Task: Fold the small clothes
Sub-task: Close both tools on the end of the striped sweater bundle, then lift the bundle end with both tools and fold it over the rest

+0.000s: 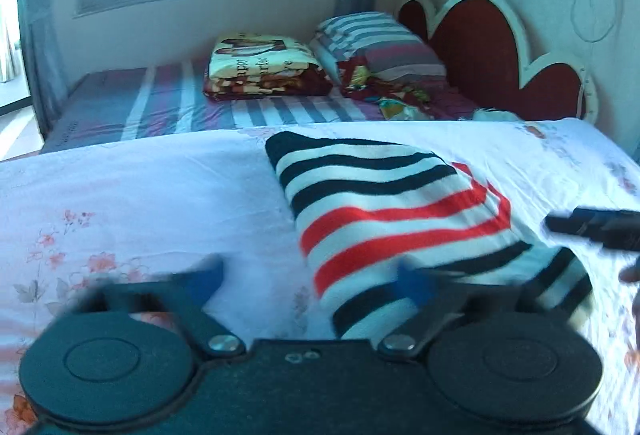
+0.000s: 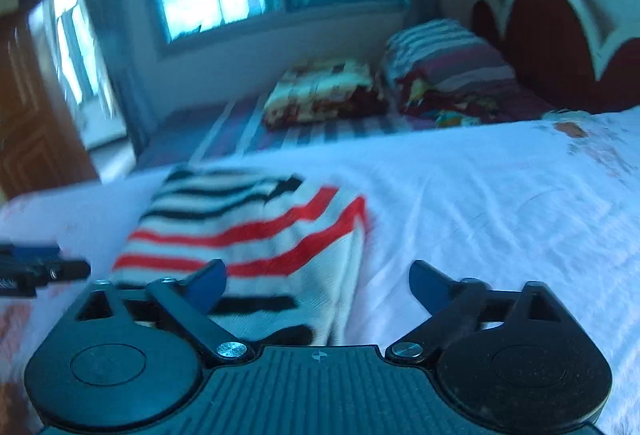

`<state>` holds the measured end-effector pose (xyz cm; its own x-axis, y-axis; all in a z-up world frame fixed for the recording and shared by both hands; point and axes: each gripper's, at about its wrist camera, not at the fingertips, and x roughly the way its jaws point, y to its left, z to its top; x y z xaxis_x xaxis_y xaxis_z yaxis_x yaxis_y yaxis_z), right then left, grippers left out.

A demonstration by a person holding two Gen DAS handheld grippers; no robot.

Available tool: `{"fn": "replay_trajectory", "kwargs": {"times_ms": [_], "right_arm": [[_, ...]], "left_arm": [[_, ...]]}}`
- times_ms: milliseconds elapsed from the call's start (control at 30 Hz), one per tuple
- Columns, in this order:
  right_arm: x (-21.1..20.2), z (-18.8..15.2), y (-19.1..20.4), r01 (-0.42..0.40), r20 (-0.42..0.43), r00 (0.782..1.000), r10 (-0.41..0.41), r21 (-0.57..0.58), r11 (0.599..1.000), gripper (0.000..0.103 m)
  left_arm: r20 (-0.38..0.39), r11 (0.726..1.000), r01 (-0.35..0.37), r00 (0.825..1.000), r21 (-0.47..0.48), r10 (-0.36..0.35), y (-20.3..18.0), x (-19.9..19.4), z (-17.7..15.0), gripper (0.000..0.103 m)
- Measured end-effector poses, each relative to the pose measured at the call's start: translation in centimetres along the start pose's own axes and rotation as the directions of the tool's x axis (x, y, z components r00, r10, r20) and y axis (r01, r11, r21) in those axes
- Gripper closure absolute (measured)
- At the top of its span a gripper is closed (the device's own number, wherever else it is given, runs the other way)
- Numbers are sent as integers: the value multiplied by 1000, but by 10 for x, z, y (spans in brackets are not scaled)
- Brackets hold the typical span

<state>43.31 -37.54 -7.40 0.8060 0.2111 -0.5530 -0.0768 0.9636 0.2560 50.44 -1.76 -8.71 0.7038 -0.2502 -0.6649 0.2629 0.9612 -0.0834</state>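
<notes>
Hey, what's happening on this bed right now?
A person with a hand-held gripper in each hand is folding small clothes. A striped garment in black, white and red lies folded on the floral sheet. The left hand-held gripper and the right hand-held gripper are both open, hanging just above the garment's near edge and gripping nothing.

Folded garment (image 1: 384,211) on sheet (image 1: 140,203), betw. both tools; pillow (image 1: 384,43) behind.
</notes>
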Motion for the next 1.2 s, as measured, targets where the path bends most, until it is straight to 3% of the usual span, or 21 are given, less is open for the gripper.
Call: {"fn": "replay_trajectory", "kwargs": {"times_ms": [33,133,167,200,233,267,333,433,533,567,667,733,833,900,1033,1100,1200], "right_arm": [[-4,2,-7,-1,-12,1000,1,25,1000,10],[-11,8,-29,-18,-22,1000,21,127,992,12],[-11,10,-38,-40,-34,998,47,175,984,12],[-10,12,-47,-75,-47,995,88,232,970,12],[-7,12,-56,-108,-55,990,129,287,952,12],[-3,11,-62,-139,-65,983,170,332,933,12],[6,11,-69,-180,-99,967,234,383,906,12],[20,4,-79,-230,-144,934,326,456,860,12],[32,-4,-89,-277,-171,891,421,529,802,12],[36,-7,-91,-285,-187,875,446,545,789,12],[39,-7,-89,-308,-191,864,466,532,789,14],[46,-6,-89,-320,-197,850,488,543,776,24],[58,-3,-87,-356,-192,825,532,553,753,24],[61,1,-83,-357,-209,823,528,533,767,26],[64,10,-72,-310,-283,849,446,417,854,50],[68,14,-66,-289,-302,855,421,396,871,51],[68,13,-50,-260,-331,874,356,300,918,58]], "left_arm": [[-9,999,-15,1000,-43,14,8,0,-4,102],[9,989,52,999,-136,-51,28,-4,-12,103],[-1,983,88,996,-161,-90,31,-3,-13,89],[-15,974,115,993,-193,-120,34,0,-14,69],[-10,966,123,992,-229,-128,36,2,-15,20],[13,957,142,990,-253,-144,36,2,-17,10],[-6,929,240,968,-282,-252,36,11,-16,24],[-57,873,332,925,-358,-375,32,33,-16,29],[-111,832,377,884,-407,-454,29,54,-19,35],[-123,826,376,879,-419,-461,29,59,-20,34],[-120,804,394,864,-446,-489,30,69,-23,33],[-115,793,405,856,-455,-503,31,76,-25,33],[-104,787,417,853,-454,-512,31,79,-25,33],[-107,792,415,855,-447,-508,30,79,-23,33],[-129,828,395,870,-398,-476,21,77,-17,33],[-126,832,377,879,-406,-460,18,80,-15,33],[-142,870,335,903,-361,-406,5,80,-11,34]]}}
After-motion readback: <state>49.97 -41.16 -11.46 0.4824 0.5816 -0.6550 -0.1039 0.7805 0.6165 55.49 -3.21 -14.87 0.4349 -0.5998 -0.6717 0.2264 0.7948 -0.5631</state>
